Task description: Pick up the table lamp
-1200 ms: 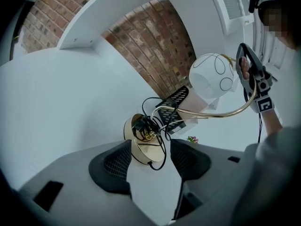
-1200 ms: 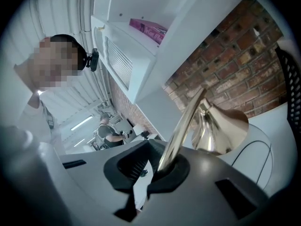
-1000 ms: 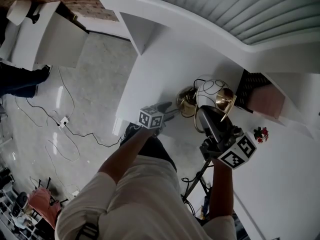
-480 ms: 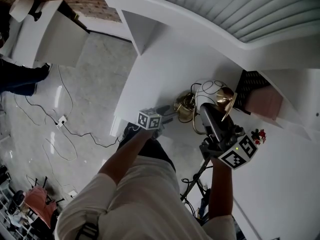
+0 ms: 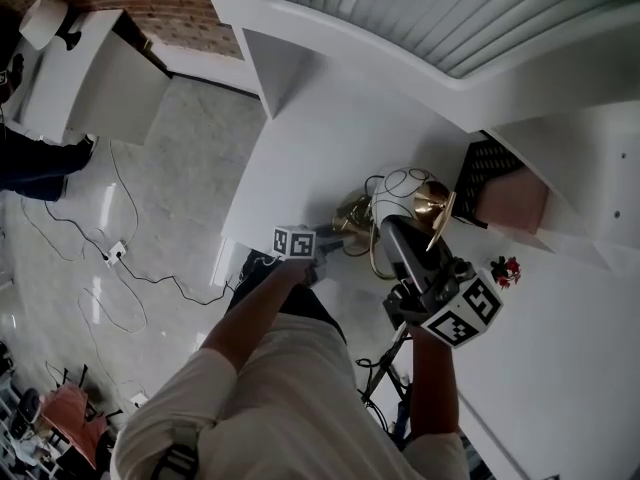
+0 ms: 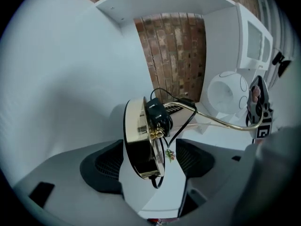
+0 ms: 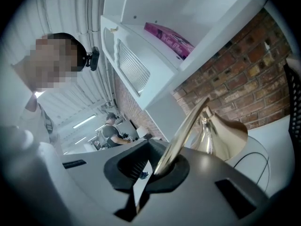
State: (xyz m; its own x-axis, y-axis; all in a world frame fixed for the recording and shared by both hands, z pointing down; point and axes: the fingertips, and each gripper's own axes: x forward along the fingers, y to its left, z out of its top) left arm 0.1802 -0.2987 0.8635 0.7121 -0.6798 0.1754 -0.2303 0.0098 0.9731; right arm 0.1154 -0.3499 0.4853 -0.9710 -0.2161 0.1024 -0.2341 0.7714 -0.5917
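Observation:
The table lamp has a round gold base (image 5: pixel 352 211), a thin gold stem, a white globe shade (image 5: pixel 403 188) and a gold cone (image 5: pixel 432 201). It is tilted over the white tabletop (image 5: pixel 300 148). My right gripper (image 5: pixel 396 232) is shut on the stem (image 7: pixel 181 135), with the cone (image 7: pixel 221 133) just beyond its jaws. My left gripper (image 5: pixel 335 236) has just been opening its jaws. In the left gripper view the base (image 6: pixel 141 140) stands on edge between the two pads, with a gap on each side. The black cord (image 6: pixel 176 128) hangs off the base.
A dark mesh basket (image 5: pixel 487 168) and a pink box (image 5: pixel 515 200) stand behind the lamp, with a small red ornament (image 5: pixel 505 268) to the right. Cables (image 5: pixel 130 268) lie on the floor at left. A tripod (image 5: pixel 385 368) stands below the table edge.
The right gripper has moved the lamp a little to the left and up in the picture. The left gripper has rolled and stays at the base.

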